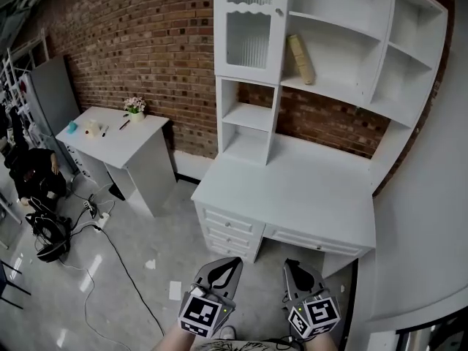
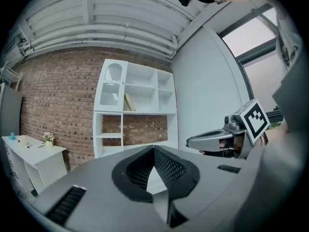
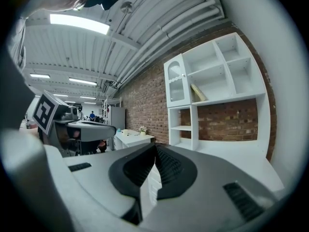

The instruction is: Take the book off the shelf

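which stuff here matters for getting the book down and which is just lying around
For the job: book, shelf, left tongs, right tongs, both shut and empty.
Just lying about: side table, flower pot, blue cup.

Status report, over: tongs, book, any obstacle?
Left tongs and right tongs shut, empty. Book leans on shelf, untouched. Desk below; no obstacle seen.
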`<control>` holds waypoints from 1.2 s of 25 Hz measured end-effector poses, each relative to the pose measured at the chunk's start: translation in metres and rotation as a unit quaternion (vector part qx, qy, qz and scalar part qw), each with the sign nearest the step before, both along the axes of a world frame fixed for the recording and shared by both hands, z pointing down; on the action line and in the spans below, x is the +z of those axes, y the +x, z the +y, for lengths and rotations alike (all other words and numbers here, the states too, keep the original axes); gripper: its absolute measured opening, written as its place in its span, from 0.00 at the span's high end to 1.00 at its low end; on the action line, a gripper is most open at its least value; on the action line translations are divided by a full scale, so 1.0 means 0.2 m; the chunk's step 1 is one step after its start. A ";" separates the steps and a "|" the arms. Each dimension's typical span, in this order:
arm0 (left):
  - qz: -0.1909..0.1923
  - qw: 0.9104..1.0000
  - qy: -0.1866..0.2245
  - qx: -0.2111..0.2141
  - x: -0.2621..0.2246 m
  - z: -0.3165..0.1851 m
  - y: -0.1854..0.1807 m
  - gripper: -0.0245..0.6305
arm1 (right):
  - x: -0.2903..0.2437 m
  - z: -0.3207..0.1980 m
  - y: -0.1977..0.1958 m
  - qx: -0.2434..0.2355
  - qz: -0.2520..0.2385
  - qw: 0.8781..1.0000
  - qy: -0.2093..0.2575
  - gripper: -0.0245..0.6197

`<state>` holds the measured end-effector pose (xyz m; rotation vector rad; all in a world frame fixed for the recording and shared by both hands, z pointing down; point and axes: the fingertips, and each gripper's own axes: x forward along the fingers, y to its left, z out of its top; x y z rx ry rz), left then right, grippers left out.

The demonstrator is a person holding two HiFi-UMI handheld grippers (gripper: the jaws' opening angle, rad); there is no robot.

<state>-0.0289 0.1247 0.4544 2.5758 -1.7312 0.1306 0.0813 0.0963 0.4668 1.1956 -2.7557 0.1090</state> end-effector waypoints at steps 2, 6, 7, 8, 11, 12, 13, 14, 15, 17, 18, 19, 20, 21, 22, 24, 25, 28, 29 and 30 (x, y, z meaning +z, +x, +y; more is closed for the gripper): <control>0.000 1.000 -0.005 -0.007 0.02 -0.03 -0.10 0.95 | 0.02 -0.04 -0.08 0.001 0.003 1.000 -0.005 0.95; 0.004 1.000 -0.015 -0.020 0.07 -0.11 -0.25 0.95 | 0.05 -0.14 -0.19 0.001 0.006 1.000 -0.011 0.95; 0.005 1.000 -0.017 -0.024 0.09 -0.13 -0.28 0.94 | 0.05 -0.17 -0.22 0.000 0.006 1.000 -0.011 0.95; 0.006 0.999 -0.019 -0.028 0.10 -0.15 -0.31 0.95 | 0.05 -0.21 -0.25 -0.002 0.007 1.000 -0.010 0.95; 0.009 0.999 -0.023 -0.034 0.11 -0.26 -0.37 0.95 | 0.06 -0.32 -0.32 -0.010 0.006 1.000 -0.008 0.95; 0.008 0.999 -0.023 -0.034 0.12 -0.30 -0.38 0.95 | 0.06 -0.37 -0.34 -0.013 0.004 1.000 -0.007 0.95; 0.006 0.999 -0.021 -0.035 0.12 -0.35 -0.39 0.95 | 0.06 -0.43 -0.36 -0.018 0.002 1.000 -0.006 0.95; 0.003 0.999 -0.019 -0.036 0.12 -0.40 -0.40 0.94 | 0.07 -0.48 -0.39 -0.024 0.000 1.000 -0.004 0.95; -0.001 0.999 -0.016 -0.038 0.12 -0.47 -0.42 0.94 | 0.08 -0.55 -0.41 -0.029 -0.001 1.000 -0.003 0.95; -0.010 0.999 -0.012 -0.042 0.12 -0.60 -0.44 0.95 | 0.08 -0.70 -0.44 -0.036 -0.005 0.999 0.000 0.95; -0.014 0.999 -0.011 -0.044 0.12 -0.68 -0.46 0.95 | 0.07 -0.77 -0.46 -0.039 -0.007 0.999 0.002 0.95; -0.017 0.999 -0.010 -0.046 0.11 -0.75 -0.48 0.95 | 0.07 -0.85 -0.47 -0.041 -0.010 0.999 0.003 0.95; -0.018 0.999 -0.010 -0.049 0.10 -0.83 -0.50 0.95 | 0.05 -0.93 -0.48 -0.042 -0.013 0.999 0.004 0.95; -0.019 0.998 -0.009 -0.051 0.08 -0.91 -0.52 0.95 | 0.04 -1.01 -0.49 -0.045 -0.016 0.999 0.006 0.95; -0.020 0.998 -0.007 -0.054 0.07 -0.99 -0.53 0.94 | 0.02 -1.10 -0.50 -0.047 -0.018 0.999 0.009 0.95; -0.022 0.998 -0.001 -0.056 0.03 -1.17 -0.54 0.95 | -0.02 -1.27 -0.51 -0.051 -0.022 0.998 0.018 0.95; -0.024 0.998 0.003 -0.055 0.02 -1.25 -0.54 0.95 | -0.03 -1.36 -0.50 -0.051 -0.024 0.998 0.021 0.95; -0.025 0.998 0.009 -0.055 0.01 -1.51 -0.53 0.94 | -0.06 -1.62 -0.48 -0.045 -0.025 0.998 0.026 0.95; -0.024 0.998 0.011 -0.058 0.00 -1.58 -0.53 0.94 | -0.07 -1.70 -0.47 -0.041 -0.024 0.999 0.027 0.95; -0.022 0.998 0.014 -0.062 -0.01 -1.66 -0.54 0.95 | -0.08 -1.77 -0.46 -0.037 -0.022 0.999 0.027 0.95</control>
